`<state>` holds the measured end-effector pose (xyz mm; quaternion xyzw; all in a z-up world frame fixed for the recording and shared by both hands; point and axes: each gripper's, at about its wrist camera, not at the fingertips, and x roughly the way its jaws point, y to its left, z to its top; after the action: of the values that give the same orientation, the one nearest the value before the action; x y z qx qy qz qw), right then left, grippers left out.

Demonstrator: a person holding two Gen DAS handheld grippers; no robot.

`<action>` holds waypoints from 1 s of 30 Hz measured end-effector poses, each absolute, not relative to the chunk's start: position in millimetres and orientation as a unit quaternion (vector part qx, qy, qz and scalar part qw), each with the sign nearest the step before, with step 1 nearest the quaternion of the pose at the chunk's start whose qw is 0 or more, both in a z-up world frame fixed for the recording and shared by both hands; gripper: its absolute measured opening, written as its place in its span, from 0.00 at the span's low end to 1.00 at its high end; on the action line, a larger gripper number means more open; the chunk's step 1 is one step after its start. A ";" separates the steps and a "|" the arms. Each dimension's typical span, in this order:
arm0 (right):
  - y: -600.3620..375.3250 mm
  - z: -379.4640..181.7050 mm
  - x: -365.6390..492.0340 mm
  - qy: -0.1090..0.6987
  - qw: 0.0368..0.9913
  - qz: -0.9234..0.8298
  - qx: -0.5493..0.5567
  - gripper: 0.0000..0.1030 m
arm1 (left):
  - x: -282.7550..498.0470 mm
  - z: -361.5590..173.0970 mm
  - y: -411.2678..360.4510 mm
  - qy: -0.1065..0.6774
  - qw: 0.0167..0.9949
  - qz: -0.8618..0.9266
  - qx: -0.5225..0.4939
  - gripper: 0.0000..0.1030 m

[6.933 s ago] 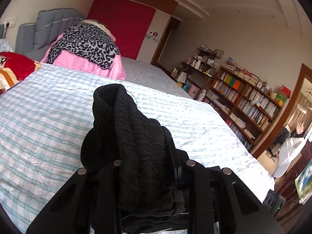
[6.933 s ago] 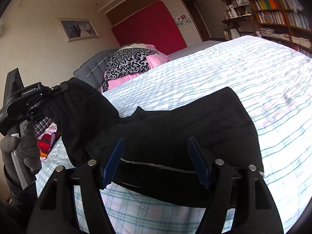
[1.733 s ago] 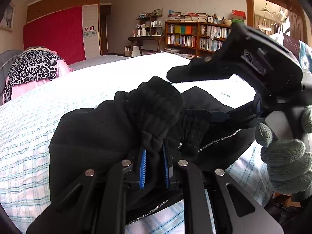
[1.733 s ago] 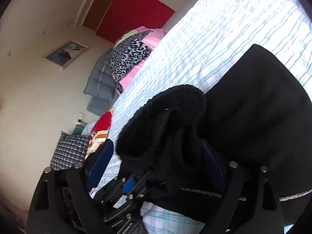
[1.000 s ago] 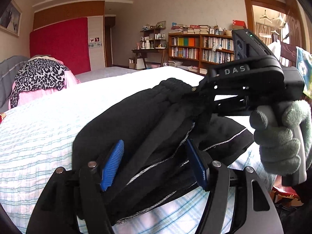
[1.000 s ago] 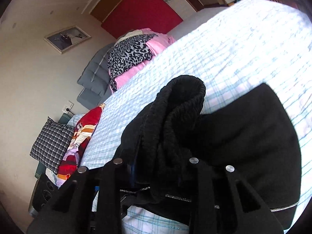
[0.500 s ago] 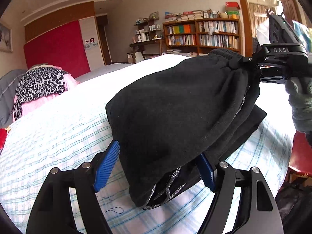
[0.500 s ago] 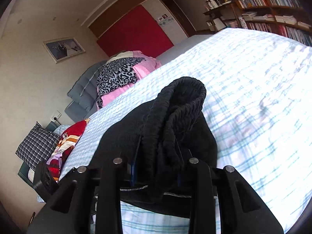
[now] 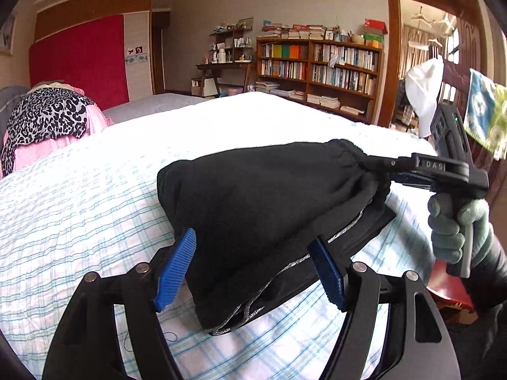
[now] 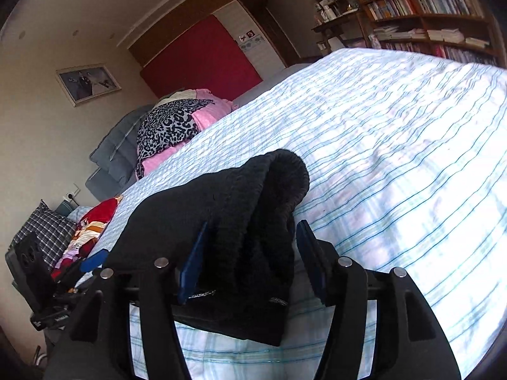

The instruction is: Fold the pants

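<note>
Pants (image 9: 266, 209) lie bunched on the bed (image 9: 79, 196) straight ahead of the wide-spread left hand-held gripper (image 9: 253, 269) — long axis running rightward to the right hand-held gripper (image 10: 250, 259), clamped on the waistband.

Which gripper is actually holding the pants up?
The right gripper: its fingers pinch the black pants at the waistband, lifted off the bed. The left gripper only straddles the fold, pads wide apart.

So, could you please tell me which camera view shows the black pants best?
The left wrist view: the folded black pants show nearly whole on the bed. The right wrist view shows only their bunched end, filling the right tool.
</note>
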<state>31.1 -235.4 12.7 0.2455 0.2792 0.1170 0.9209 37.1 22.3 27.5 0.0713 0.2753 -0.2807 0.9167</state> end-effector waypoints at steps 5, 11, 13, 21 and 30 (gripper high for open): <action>-226.8 42.0 12.5 0.221 0.953 0.081 0.191 0.57 | 33.7 48.3 17.6 0.244 0.922 -0.295 0.058 0.70; -173.9 41.7 20.6 0.232 0.960 0.124 0.100 0.57 | 48.6 31.4 -6.3 0.272 0.910 -0.304 0.076 0.70; -159.6 31.9 23.3 0.246 0.960 0.123 0.058 0.57 | 52.2 16.3 -11.6 0.294 0.903 -0.300 0.089 0.70; -163.1 -15.4 21.6 0.310 0.942 0.116 0.057 0.62 | 33.0 -17.5 -21.2 0.284 0.901 -0.285 0.160 0.70; -170.1 -15.6 14.5 0.299 0.944 0.128 0.063 0.63 | 34.1 -20.7 -24.0 0.279 0.903 -0.281 0.163 0.71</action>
<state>14.5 -170.1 -15.6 0.0626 0.2989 0.1284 0.9435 34.1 -24.0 -20.7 0.1630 0.2795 -0.2813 0.9034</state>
